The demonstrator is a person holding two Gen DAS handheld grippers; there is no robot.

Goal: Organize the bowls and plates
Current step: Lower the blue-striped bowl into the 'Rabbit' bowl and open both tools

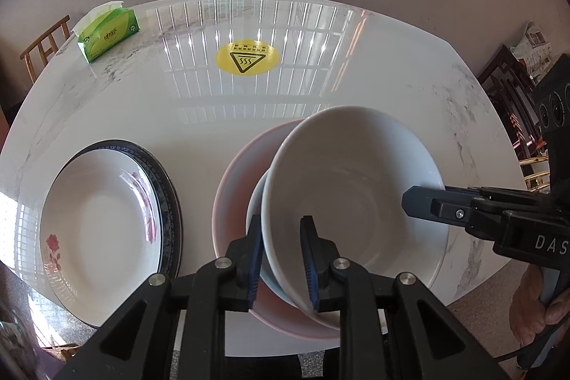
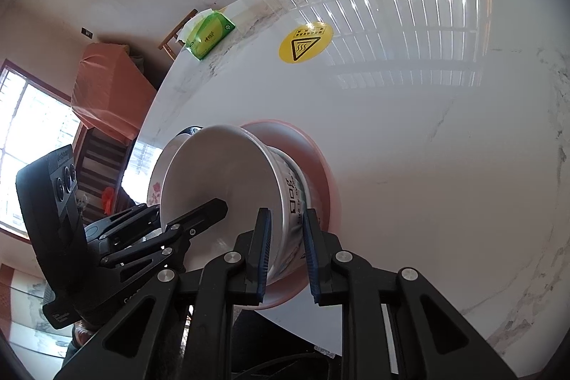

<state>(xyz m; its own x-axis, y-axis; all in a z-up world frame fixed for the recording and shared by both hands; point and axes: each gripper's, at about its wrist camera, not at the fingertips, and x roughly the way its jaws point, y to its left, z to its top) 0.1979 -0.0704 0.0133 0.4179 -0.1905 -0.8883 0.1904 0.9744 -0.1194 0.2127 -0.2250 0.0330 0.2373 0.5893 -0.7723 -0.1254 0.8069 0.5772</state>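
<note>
We find the sorting well advanced but not closed out. On the tabletop two groups stand apart. To the left, a white plate with a rose motif sits stacked on a dark-rimmed plate, of which only the edge shows; we judge this pile finished. Just to its right, a pink bowl rests on the tabletop and carries the bowl nest.

The large white bowl sits inside it, tilted, with the pale rim of a further bowl showing beneath on the left. We cannot tell whether the white bowl has fully bottomed.

The left gripper has its jaws closed on the near rim of the white bowl, one pad inside and one outside. The right gripper likewise straddles the opposite wall, its pads against the printed outer side and the inner face, jaws clamped.

Remaining, in our judgement: level and seat the white bowl, then release both grips. No loose plates or bowls show elsewhere; only a green tissue pack and a yellow warning sticker occupy the far side.
</note>
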